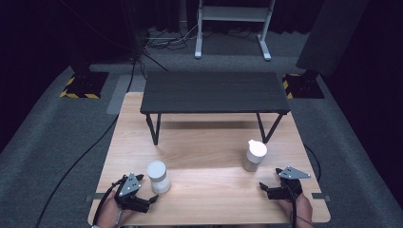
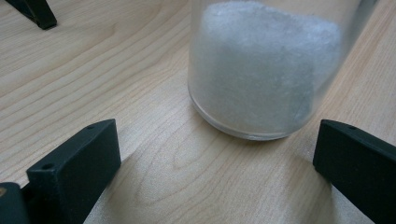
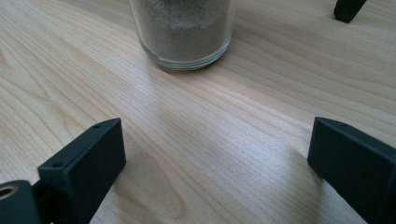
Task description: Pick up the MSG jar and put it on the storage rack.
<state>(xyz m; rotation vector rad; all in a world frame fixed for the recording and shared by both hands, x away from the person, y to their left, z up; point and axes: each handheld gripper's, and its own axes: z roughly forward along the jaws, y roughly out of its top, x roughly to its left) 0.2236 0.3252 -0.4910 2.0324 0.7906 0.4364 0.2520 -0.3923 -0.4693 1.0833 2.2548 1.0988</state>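
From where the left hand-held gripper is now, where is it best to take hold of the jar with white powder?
Grip the white-powder jar on its straight lower wall, coming level from the person's side. It stands upright on the table, round and smooth-sided, just ahead of the open left hand-held gripper, whose jaws probably span it.

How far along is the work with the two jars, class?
Done: nothing visibly; both jars stand upright on the wooden table. In hand: the left gripper, jaws open, faces the white-filled jar; the right gripper, jaws open, faces the brown-filled jar. Left: gripping either jar; neither is touched yet.
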